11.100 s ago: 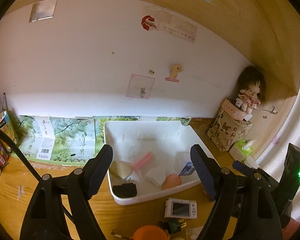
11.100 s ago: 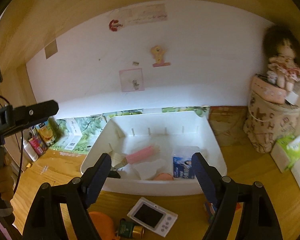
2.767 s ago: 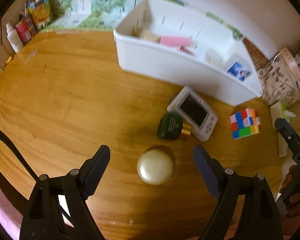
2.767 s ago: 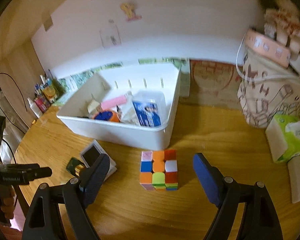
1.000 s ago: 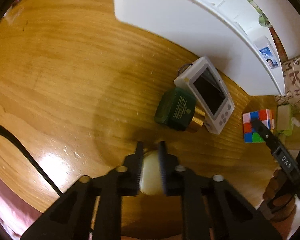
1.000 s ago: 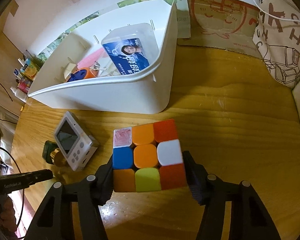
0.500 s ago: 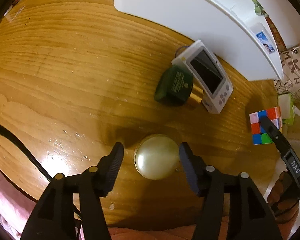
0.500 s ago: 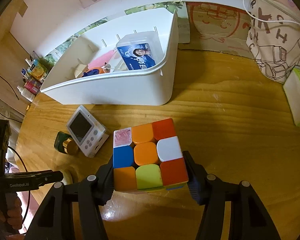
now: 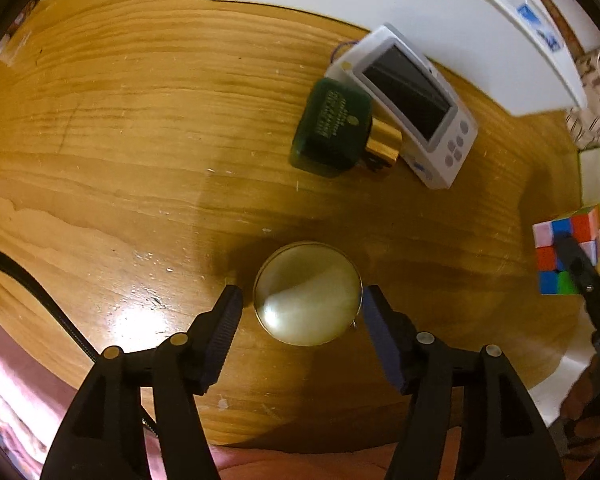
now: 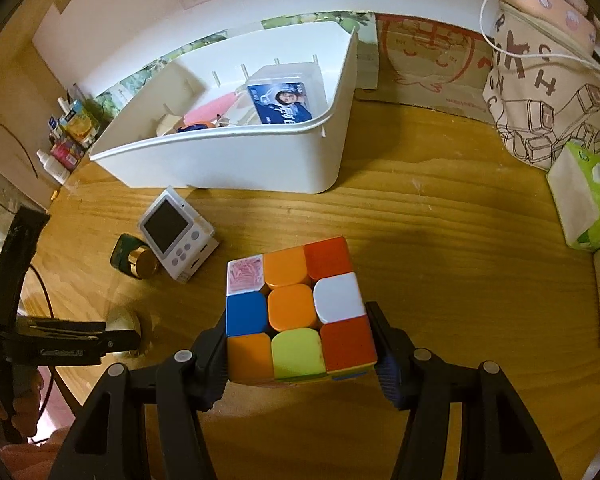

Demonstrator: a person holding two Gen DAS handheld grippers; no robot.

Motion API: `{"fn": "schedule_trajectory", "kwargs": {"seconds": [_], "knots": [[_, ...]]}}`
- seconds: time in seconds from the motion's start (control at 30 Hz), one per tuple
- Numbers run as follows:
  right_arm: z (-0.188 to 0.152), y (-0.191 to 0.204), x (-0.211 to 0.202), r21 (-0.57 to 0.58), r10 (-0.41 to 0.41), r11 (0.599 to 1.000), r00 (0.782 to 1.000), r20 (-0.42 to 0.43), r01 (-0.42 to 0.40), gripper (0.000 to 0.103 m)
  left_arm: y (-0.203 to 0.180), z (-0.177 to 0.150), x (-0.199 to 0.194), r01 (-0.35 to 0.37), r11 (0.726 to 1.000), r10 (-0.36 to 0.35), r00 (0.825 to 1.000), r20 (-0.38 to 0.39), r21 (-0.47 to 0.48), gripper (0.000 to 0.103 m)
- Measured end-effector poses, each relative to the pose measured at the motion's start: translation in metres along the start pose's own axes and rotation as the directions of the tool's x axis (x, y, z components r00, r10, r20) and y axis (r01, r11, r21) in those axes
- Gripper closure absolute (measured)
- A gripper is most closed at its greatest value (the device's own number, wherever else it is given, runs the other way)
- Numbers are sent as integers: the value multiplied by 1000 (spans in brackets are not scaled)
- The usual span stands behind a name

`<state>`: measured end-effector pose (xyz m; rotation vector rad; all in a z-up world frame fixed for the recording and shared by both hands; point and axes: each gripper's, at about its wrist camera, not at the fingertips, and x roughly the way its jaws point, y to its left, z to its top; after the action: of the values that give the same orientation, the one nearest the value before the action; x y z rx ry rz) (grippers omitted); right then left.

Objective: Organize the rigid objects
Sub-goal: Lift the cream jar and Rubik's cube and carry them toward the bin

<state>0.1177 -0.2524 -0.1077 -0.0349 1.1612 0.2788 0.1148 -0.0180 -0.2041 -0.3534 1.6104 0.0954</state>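
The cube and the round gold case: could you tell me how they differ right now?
The cube is boxy and many-coloured; the case is a plain pale-gold disc. The cube is clamped in the right tongs; the case lies on the table between the open left tongs, untouched. Neither is in the white bin yet.

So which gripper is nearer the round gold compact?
Left. The left gripper straddles the round gold compact, open, with small gaps on both sides. The right gripper is off to the right, shut on the puzzle cube.
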Motion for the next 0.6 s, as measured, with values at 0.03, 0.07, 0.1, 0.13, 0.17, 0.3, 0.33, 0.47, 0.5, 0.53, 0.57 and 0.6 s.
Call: {"fn": "schedule_trajectory", "kwargs": {"seconds": [0.03,0.07,0.1,0.13,0.17,0.3,0.33,0.47,0.5,0.53,0.57,0.6], "knots": [[-1,2,-1,-8,-5,1000,1000,3,5,42,-9,3,1,-20,1000,20,1000,-2,11,42],[-1,3,-2,-19,-10,1000,1000,6,10,42,-16,4,3,-35,999,36,999,-2,24,44],[-2,4,-3,-28,-14,1000,1000,9,14,42,-19,5,2,-43,999,43,999,0,32,44],[-2,6,-4,-34,-16,999,1000,11,16,43,-19,7,2,-45,998,46,999,0,36,44],[-3,8,-5,-42,-16,999,1000,14,17,43,-19,7,2,-47,998,47,999,3,38,44],[-2,14,-7,-75,-17,997,1000,25,19,43,-17,3,4,-36,999,36,999,0,36,44],[-1,16,-8,-84,-18,996,999,28,20,42,-17,3,5,-33,999,33,999,-6,38,44],[3,23,-9,-116,-19,993,999,46,24,42,-10,-5,5,-18,999,19,1000,-23,39,44],[5,25,-10,-127,-17,992,999,51,24,42,-9,-6,4,-19,999,20,1000,-23,43,44],[6,26,-11,-136,-16,990,998,54,23,42,-9,-7,1,-22,999,23,1000,-21,49,44],[8,29,-11,-145,-15,989,998,60,24,42,-3,-10,-2,-26,998,27,1000,-16,55,44],[9,31,-12,-156,-16,987,998,67,26,43,-1,-10,-6,-30,998,30,1000,-7,58,44]]}}
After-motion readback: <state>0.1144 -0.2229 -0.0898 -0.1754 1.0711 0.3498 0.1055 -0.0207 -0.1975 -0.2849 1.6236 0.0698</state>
